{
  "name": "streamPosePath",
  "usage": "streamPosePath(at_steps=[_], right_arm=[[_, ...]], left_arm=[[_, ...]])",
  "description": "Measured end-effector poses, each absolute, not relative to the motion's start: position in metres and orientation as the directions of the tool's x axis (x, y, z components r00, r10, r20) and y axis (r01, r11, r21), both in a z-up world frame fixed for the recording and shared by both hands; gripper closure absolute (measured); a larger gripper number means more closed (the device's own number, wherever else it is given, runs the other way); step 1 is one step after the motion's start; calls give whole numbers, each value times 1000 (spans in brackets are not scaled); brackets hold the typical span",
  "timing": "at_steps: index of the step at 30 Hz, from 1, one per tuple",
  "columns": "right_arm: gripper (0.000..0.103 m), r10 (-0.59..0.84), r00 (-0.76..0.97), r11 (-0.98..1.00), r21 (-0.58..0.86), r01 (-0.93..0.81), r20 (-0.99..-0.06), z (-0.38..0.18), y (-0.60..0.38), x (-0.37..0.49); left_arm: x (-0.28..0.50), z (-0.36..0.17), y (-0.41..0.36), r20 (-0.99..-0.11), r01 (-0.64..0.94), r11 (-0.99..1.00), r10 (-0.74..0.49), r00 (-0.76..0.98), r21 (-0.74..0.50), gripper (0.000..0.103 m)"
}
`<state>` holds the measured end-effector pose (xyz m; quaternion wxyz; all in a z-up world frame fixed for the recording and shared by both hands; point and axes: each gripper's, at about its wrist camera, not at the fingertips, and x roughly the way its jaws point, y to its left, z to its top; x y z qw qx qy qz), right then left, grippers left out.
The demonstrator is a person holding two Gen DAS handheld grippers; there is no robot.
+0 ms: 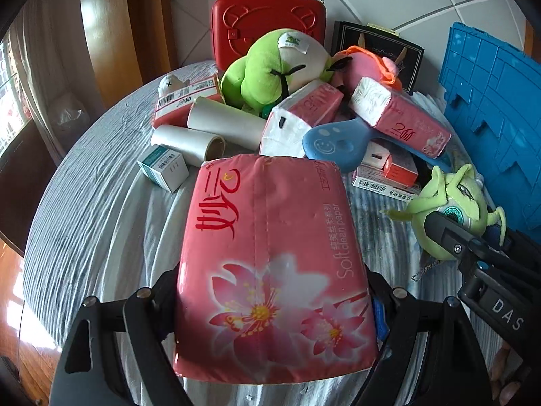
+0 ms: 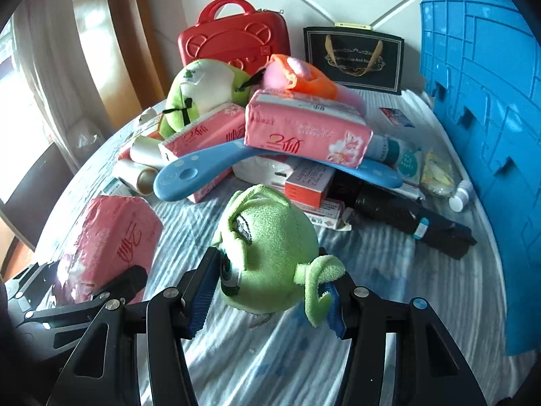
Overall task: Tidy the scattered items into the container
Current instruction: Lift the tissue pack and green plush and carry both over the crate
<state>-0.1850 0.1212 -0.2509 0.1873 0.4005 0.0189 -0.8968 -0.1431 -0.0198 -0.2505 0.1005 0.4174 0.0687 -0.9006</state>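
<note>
The left gripper (image 1: 270, 304) clamped a pink tissue pack (image 1: 270, 264); the right gripper (image 2: 267, 291) pinched a green one-eyed plush (image 2: 267, 247). Both hung short of the blue crate (image 2: 483, 135), so each load wanted carrying clear over its wall before letting go.

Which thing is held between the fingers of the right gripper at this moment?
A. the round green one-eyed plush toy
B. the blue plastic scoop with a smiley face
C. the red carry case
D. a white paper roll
A: in the right wrist view the right gripper has its two pads pressed on the sides of the green one-eyed plush toy, which hangs above the striped cloth.
</note>
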Motion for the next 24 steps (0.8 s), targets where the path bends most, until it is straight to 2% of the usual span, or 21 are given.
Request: streamPosePath(at_steps=[13, 24], right_arm=[[48, -229, -806, -965, 21, 260, -546, -105, 160, -102], [48, -127, -894, -988, -29, 154, -430, -27, 219, -61]], left_arm=[[-97, -122, 5, -594, 68, -995, -8, -804, -79, 19], [-81, -53, 83, -480, -103, -992, 127, -868, -77, 19]])
